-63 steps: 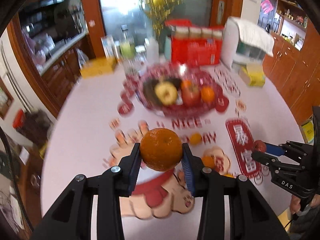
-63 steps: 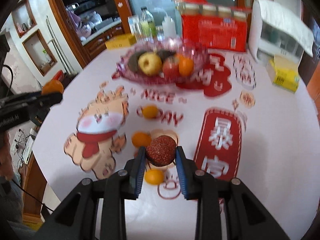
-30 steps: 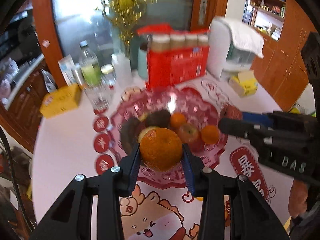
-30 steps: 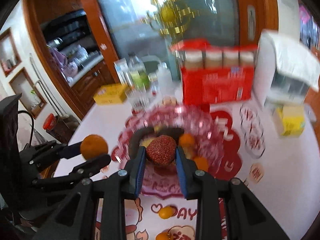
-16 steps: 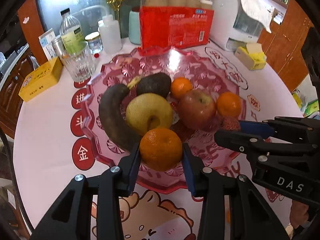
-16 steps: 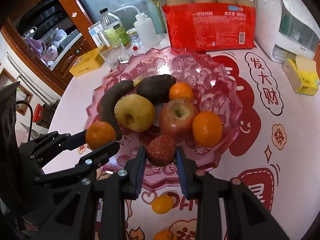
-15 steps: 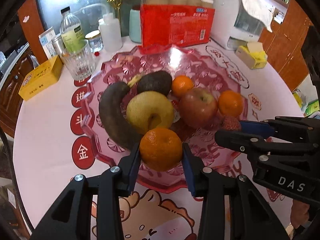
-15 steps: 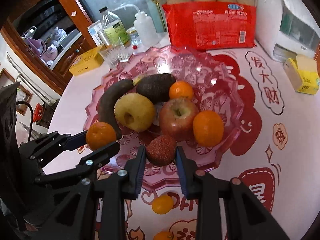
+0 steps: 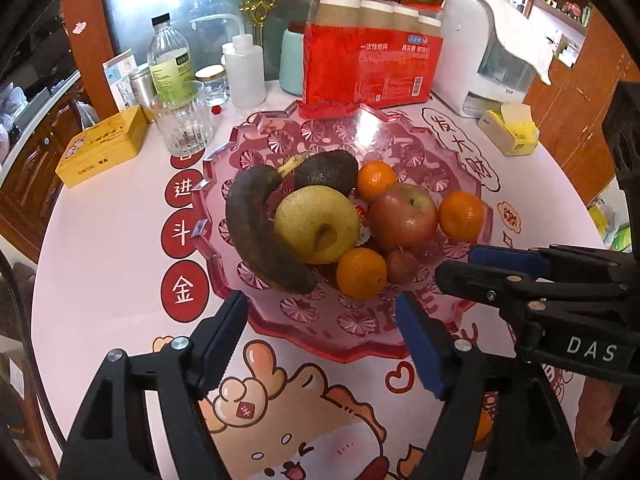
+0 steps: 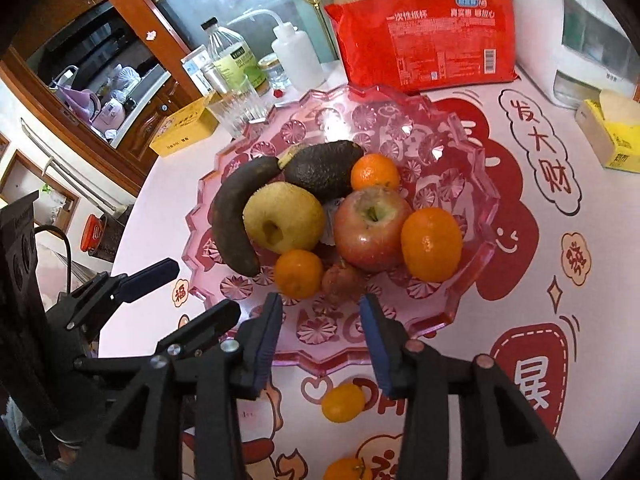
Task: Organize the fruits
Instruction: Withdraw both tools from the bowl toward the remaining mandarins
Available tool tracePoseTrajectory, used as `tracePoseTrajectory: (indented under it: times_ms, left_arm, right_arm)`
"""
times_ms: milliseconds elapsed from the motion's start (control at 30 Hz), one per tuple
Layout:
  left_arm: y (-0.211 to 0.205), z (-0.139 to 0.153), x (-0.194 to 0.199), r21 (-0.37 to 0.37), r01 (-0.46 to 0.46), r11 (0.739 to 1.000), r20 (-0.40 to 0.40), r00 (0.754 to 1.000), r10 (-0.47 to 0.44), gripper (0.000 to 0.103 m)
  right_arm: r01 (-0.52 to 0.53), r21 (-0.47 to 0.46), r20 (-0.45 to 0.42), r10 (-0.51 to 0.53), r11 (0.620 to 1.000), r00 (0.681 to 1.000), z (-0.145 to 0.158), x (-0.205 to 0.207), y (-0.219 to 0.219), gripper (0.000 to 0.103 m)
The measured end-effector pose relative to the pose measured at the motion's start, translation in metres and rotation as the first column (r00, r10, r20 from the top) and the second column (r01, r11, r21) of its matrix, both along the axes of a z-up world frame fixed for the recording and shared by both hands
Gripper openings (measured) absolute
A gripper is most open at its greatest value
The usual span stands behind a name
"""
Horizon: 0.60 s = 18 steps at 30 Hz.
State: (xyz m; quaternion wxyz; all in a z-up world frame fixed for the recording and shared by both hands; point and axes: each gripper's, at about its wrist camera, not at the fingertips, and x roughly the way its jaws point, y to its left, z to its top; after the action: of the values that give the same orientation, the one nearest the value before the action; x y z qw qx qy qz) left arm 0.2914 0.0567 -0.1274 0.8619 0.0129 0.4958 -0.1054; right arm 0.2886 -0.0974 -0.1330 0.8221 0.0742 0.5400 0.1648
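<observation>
Left wrist view: left gripper (image 9: 320, 328) empty, jaws spread wide, just short of pink fruit bowl (image 9: 216, 184).
Fruit here: tangerine (image 9: 361, 273) sits in bowl just ahead of the jaws, touching pear (image 9: 316, 224); lychee (image 9: 401, 266) just right of it.
Step tip: I'd back straight out, jaws kept wide, so nothing gets nudged.
Text here: right gripper (image 9: 456, 266) crossing at right reads "DAS"; red cup pack (image 9: 372, 68) has Chinese print, too small to read.
Right wrist view: right gripper (image 10: 320, 322) also empty, jaws apart, over bowl's near rim.
Loose fruit: small orange (image 10: 343, 402) on tablecloth (image 10: 560, 320) below jaws, outside bowl; likely next pick.
Text: cloth shows big red Chinese characters.
</observation>
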Motion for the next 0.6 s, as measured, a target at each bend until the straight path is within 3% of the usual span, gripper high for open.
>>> tracePoseTrajectory:
  times_ms: [467, 600]
  left_arm:
    - [-0.001, 0.039, -0.037, -0.004, -0.013, 1.0, 0.057, 0.998, 0.013, 0.082]
    - [0.002, 0.055, -0.049, -0.035, -0.027, 0.999, 0.068, 0.997, 0.029, 0.084]
  right_arm:
    - [0.016, -0.012, 0.101, -0.015, 1.0, 0.995, 0.038, -0.037, -0.01, 0.041]
    - [0.027, -0.017, 0.134, -0.024, 0.999, 0.991, 0.054, -0.05, -0.015, 0.041]
